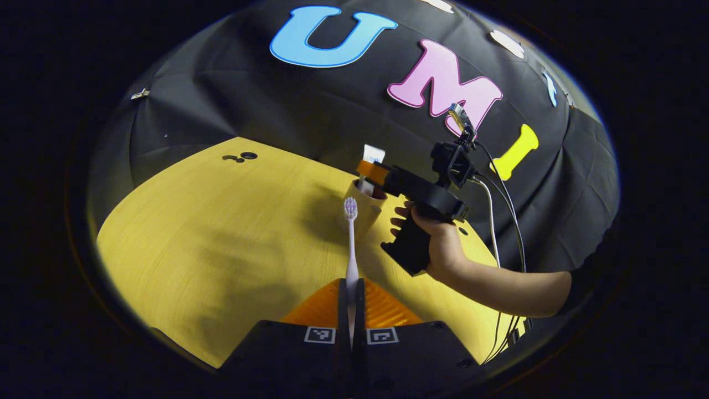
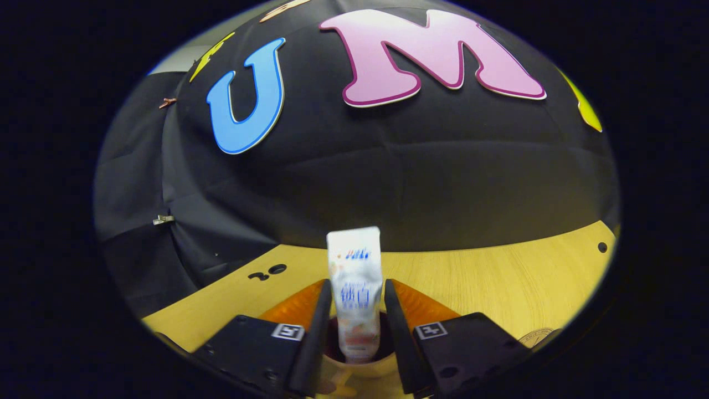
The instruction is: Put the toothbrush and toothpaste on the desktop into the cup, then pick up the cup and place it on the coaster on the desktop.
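My left gripper (image 1: 352, 284) is shut on the lower handle of a white toothbrush (image 1: 351, 244), which points forward with its bristle head toward a beige cup (image 1: 365, 213) on the yellow desktop (image 1: 221, 238). In the left gripper view, a hand holds my right gripper (image 1: 370, 169) just over the cup. A white toothpaste tube (image 1: 373, 153) sticks up from its fingers. In the right gripper view, the toothpaste (image 2: 354, 288) stands upright between my right gripper's (image 2: 357, 285) fingers, which press its sides. The tube's lower end is down inside the cup (image 2: 360, 370). A round coaster's edge (image 2: 534, 336) lies at lower right.
A bare forearm (image 1: 509, 282) and cables (image 1: 507, 216) reach in from the right of the left gripper view. Small dark holes (image 1: 241, 157) mark the desktop's far corner near the black cloth wall. Open wood spreads to the left of the cup.
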Motion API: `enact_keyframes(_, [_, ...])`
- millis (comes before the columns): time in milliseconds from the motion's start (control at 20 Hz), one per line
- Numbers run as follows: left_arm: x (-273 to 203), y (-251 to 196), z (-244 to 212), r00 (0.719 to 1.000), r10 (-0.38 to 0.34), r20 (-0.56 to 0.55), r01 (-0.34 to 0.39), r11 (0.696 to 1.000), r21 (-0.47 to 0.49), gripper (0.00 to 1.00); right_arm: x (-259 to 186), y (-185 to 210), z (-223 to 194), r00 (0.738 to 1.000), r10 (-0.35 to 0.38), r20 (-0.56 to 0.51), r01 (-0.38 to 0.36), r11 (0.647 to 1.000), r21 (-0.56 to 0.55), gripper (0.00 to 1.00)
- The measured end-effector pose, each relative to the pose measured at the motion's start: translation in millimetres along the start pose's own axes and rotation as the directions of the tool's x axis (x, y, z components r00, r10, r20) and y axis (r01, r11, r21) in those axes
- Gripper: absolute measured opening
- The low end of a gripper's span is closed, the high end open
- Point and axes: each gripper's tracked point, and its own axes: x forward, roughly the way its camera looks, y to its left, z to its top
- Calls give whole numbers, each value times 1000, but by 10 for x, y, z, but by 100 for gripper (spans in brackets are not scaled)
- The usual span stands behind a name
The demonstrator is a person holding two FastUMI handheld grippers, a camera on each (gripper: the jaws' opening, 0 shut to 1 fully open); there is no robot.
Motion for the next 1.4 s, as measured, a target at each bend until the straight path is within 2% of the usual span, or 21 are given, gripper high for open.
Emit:
enact_keyframes(50, [54,-16,24,1000,-2,2,2,1000,4,6,-37,-28,3,1000,-7,-5,7,1000,9,75])
enact_keyframes(100, [106,-25,64,1000,-8,6,8,1000,7,6,-68,-48,23,1000,-9,-8,9,999,30,93])
enact_keyframes(150, [146,-50,92,1000,-16,15,15,1000,8,6,-122,-81,66,1000,-14,-3,14,999,47,98])
enact_keyframes(200, [177,-94,162,999,-26,26,25,1000,9,11,-189,-138,125,1000,-25,8,25,998,53,98])
enact_keyframes(250, [188,-144,250,998,-36,43,35,999,13,6,-263,-205,196,999,-40,20,39,998,56,98])
enact_keyframes(450, [325,-310,795,988,-82,133,76,996,54,6,-599,-578,336,993,-106,42,104,994,37,98])
enact_keyframes(650, [493,-420,1337,969,-107,224,91,992,83,6,-945,-1014,373,977,-204,59,203,979,22,98])
enact_keyframes(800, [666,-499,1679,951,-128,281,97,988,121,6,-1166,-1346,233,963,-271,6,271,963,-10,98])
enact_keyframes(900, [823,-543,1846,942,-134,309,91,985,150,6,-1338,-1540,276,951,-307,20,307,952,-2,98])
enact_keyframes(1200, [1447,-658,2061,920,-164,356,81,968,236,6,-1906,-2128,270,917,-396,42,398,915,-64,98])
enact_keyframes(1300, [1692,-639,2021,917,-157,366,76,971,228,6,-2068,-2310,243,905,-422,45,425,902,-73,98])
enact_keyframes(1400, [1892,-567,1991,908,-129,400,32,970,241,6,-2200,-2489,195,894,-446,38,448,891,-80,98])
